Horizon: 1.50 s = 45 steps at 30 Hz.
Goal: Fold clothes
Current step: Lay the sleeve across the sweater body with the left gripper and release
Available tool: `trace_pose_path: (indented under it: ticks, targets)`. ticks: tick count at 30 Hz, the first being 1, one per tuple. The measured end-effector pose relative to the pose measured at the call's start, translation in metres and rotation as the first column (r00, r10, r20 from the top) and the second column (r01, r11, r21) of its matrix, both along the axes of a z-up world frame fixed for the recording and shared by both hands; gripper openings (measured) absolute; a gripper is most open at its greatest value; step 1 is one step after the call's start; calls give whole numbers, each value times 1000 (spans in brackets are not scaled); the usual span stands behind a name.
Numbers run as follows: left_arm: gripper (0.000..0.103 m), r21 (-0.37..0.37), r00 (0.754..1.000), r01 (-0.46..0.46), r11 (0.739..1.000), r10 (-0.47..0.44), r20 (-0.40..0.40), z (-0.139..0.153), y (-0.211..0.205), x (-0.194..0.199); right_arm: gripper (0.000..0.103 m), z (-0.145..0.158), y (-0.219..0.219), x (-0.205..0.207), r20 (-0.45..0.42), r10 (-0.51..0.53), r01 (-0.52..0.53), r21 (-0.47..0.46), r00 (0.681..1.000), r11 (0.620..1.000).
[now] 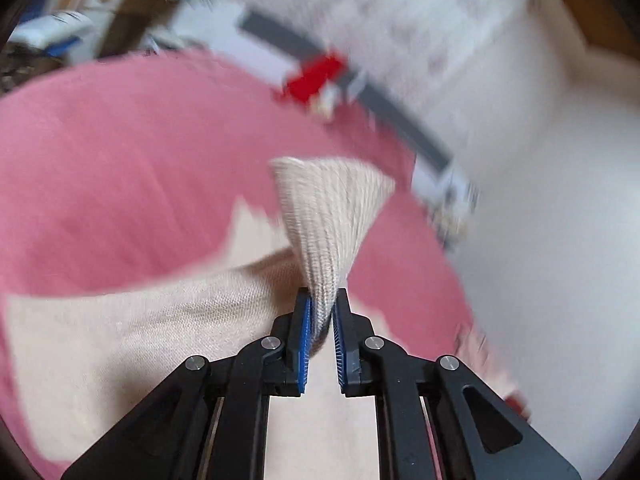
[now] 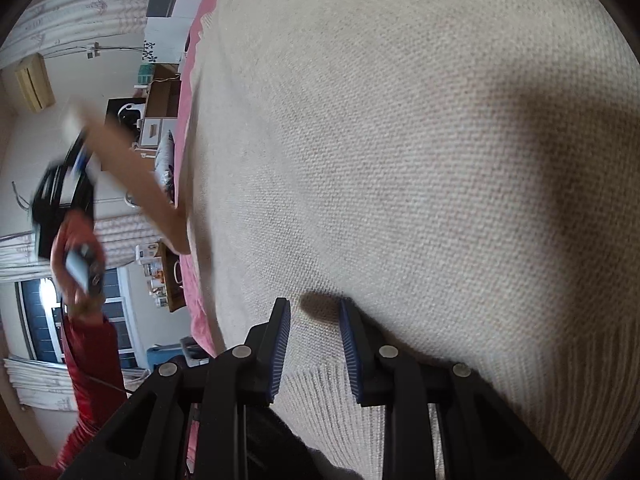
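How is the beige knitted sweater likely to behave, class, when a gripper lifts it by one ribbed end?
Probably floppy: the ribbed cuff fans out limply from the left gripper, which is shut on it. Likely grippy rather than slippery, given the coarse knit of the sweater. The right gripper is open above it.

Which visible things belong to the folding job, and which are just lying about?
In the job: beige knit sweater; left gripper, clamped on its ribbed cuff; right gripper, open over the sweater.

Lying about: pink bedcover; cardboard box; air conditioner.
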<state>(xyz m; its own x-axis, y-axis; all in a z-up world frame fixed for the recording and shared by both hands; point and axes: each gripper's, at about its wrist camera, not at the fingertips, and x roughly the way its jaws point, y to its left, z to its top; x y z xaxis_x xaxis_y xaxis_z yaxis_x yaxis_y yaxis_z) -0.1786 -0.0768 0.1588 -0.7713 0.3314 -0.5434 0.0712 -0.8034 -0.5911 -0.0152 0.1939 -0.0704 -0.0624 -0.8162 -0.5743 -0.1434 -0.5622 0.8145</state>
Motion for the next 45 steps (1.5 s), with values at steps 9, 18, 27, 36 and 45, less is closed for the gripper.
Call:
trace_pose_path:
  ticks: [9, 18, 27, 36, 45]
  targets:
    - [12, 63, 887, 336, 940, -338, 316, -107, 133, 29, 24, -2, 3, 0, 3, -2, 3, -36, 1000, 999]
    - [52, -147, 990, -32, 989, 52, 131, -101, 30, 141, 30, 79, -15, -62, -260, 49, -35, 57, 964, 998]
    - [52, -188, 987, -149, 971, 157, 30, -111, -16, 184, 32, 85, -62, -184, -287, -69, 94, 74, 956, 993]
    - [52, -246, 984, -178, 953, 179, -18, -97, -13, 217, 6, 83, -70, -207, -303, -274, 290, 8, 913, 957]
    - [53, -268, 960, -280, 922, 276, -54, -91, -18, 236, 6, 80, -28, -207, -300, -335, 362, 39, 893, 931]
